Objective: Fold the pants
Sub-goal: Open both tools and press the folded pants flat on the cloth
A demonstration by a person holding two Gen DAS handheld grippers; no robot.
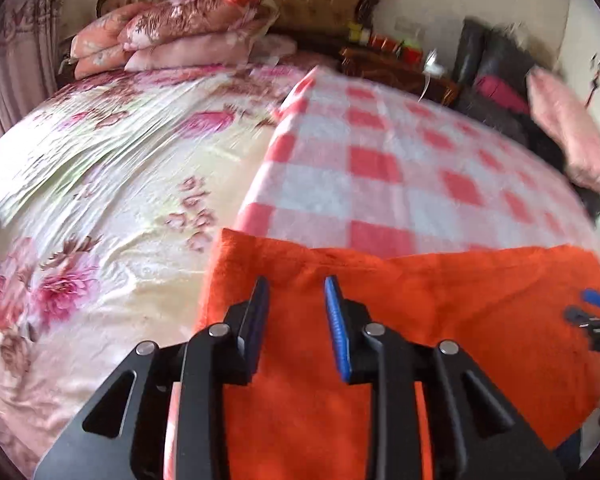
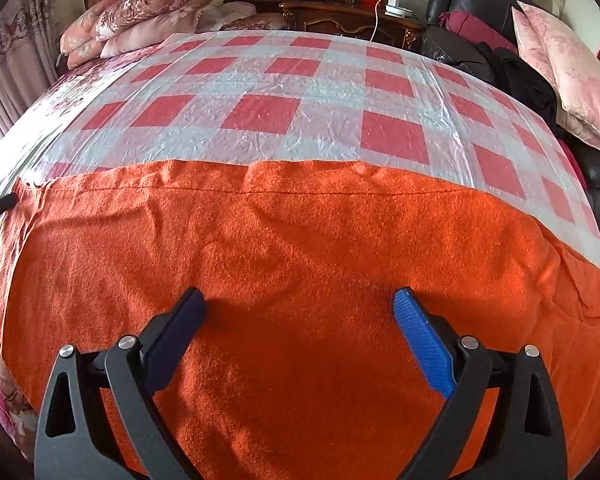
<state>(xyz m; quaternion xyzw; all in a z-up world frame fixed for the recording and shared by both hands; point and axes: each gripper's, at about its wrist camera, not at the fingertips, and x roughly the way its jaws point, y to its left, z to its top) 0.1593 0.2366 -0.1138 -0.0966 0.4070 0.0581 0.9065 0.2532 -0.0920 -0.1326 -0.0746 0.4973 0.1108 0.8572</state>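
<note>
**Both grippers over the pants, neither holding**

The orange pants [image 2: 300, 248] lie flat on the checked sheet [image 2: 260, 112] at the bed's near edge, long axis running left to right. The right gripper [image 2: 300, 300] hangs over their middle, jaws wide apart, nothing between them. The left gripper [image 1: 296, 288] sits above the pants' left end, jaws partly apart and empty, so it looks nearer the left edge [image 1: 216, 272], the right nearer the rest. The near edge of the pants is hidden under the grippers; the right end is cut off. The left view is blurred.
</note>
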